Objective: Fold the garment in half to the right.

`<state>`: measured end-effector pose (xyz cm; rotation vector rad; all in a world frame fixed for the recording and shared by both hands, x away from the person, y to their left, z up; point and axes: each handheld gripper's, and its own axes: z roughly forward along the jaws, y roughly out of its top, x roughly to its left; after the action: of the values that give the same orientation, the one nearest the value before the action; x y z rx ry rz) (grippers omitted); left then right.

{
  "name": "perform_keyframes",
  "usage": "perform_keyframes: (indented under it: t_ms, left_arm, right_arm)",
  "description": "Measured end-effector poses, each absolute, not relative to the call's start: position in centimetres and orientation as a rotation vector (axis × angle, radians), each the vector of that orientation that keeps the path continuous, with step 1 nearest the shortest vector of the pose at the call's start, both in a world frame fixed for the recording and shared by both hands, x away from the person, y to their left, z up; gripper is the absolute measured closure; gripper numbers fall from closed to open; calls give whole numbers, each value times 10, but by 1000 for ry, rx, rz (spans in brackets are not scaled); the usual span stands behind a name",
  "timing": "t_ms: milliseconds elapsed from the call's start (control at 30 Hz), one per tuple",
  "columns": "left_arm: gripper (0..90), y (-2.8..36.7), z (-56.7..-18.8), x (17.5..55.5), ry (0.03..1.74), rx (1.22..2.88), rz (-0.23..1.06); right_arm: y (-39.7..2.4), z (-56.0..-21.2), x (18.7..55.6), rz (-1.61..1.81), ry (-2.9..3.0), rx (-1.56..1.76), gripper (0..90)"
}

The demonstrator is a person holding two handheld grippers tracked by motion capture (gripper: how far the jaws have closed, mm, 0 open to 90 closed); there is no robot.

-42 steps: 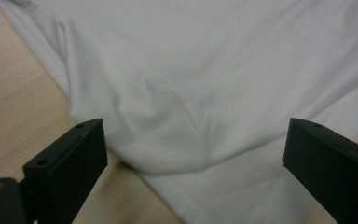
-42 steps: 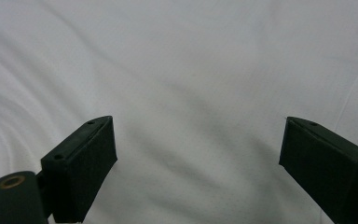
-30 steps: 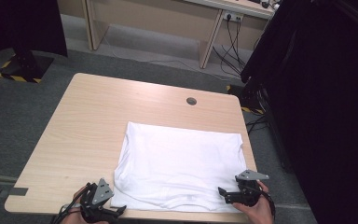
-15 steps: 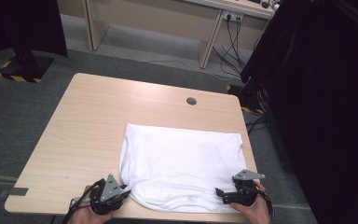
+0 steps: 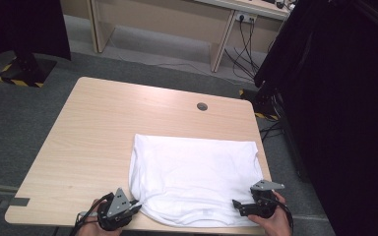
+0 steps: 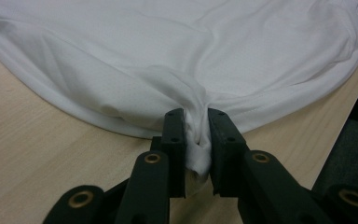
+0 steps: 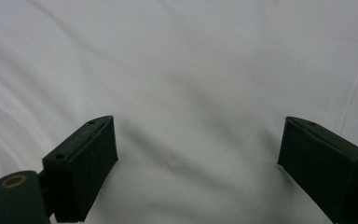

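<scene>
Wood bench (image 5: 103,132), white shirt (image 5: 197,177) at its near edge: light, limp, bunches; left gripper (image 6: 196,135) just clamped its hem, right gripper (image 7: 198,158) gaping over fabric—grab hem.

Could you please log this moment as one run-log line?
left gripper: just closed, pinching white shirt hem | right gripper: open over shirt | table: shirt lies flat

No legible text, label, brand, number or sign appears on any surface in the high view or either gripper view.
</scene>
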<state>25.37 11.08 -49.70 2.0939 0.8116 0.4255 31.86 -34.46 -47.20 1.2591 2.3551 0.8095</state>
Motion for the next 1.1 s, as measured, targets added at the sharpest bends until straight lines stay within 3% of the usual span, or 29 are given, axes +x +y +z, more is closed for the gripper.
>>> perform_keyframes:
  t_ms: [367,800,1100]
  left_arm:
    - [774,114,-498,256,815,2086,421]
    - [773,115,-498,258,816,2078,407]
    - [773,114,-497,257,822,2092,415]
  right_arm:
    - [-311,-459,345,802,2378,1173,122]
    - [-335,-475,336,805,2335,1308,111]
    - [-298,-446,346,948,2353,1195,131]
